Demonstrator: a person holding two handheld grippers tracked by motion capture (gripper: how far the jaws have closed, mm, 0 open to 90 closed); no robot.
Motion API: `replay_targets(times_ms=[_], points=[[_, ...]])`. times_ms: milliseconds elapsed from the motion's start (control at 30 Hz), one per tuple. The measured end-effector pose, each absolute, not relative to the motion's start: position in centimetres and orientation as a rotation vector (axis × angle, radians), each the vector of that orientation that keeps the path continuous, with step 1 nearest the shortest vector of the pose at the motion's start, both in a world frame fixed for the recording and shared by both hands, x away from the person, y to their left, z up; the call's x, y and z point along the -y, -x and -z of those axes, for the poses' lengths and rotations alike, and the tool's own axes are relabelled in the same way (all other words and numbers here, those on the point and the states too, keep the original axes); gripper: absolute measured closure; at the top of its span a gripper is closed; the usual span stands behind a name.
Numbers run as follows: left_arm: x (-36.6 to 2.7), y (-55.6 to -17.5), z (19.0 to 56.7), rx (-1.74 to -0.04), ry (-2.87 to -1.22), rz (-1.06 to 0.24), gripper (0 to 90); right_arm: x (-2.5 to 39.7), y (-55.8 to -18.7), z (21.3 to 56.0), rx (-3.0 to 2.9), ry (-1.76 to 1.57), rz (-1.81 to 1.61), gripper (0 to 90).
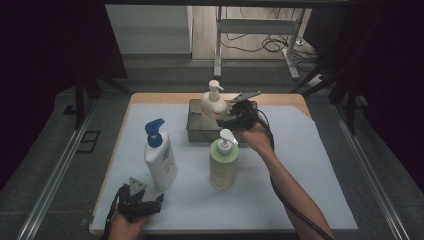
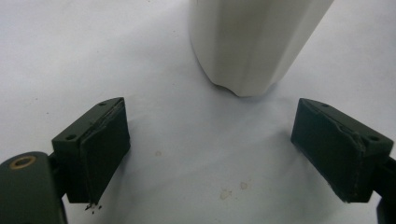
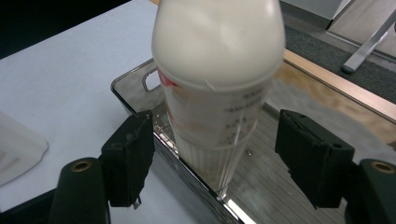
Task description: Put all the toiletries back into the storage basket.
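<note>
Two jaws of the right gripper (image 3: 212,156) stand wide either side of the cream pump bottle (image 3: 217,79), not touching — bottle upright in the steel tray (image 1: 196,131); left gripper (image 2: 212,154) spread wide, empty, near the blue-capped lotion bottle (image 1: 160,156)

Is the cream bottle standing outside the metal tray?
No, the cream bottle stands inside the metal tray, between the open jaws of the right gripper.
</note>
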State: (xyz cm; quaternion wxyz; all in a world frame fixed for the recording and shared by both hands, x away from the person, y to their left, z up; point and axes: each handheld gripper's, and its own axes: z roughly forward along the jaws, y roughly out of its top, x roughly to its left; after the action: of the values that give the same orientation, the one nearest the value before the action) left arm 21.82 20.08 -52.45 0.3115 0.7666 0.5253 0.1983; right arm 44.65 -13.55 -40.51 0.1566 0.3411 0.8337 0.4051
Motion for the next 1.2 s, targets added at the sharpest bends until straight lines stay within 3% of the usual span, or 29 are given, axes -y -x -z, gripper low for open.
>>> replay_targets(times_ms=[267,833,1033,1200], points=[[-20.1,-21.8,52.5,-1.387,-2.023,-0.523,11.3,15.3,-44.2,40.6,-2.398,-1.016,-1.171,35.3],[-20.1,-21.8,52.4,-1.388,-2.024,-0.523,11.2,16.0,-46.4,42.0,-2.37,-1.136,-1.117,71.9],[-20.1,-21.8,52.5,-1.387,-2.023,-0.523,11.2,15.3,-47.2,42.8,-2.372,-1.165,-1.084,88.7],[-20.1,-21.8,52.5,-1.387,-2.023,-0.523,11.2,14.5,-47.9,43.4,-2.392,-1.18,-1.054,89.8]])
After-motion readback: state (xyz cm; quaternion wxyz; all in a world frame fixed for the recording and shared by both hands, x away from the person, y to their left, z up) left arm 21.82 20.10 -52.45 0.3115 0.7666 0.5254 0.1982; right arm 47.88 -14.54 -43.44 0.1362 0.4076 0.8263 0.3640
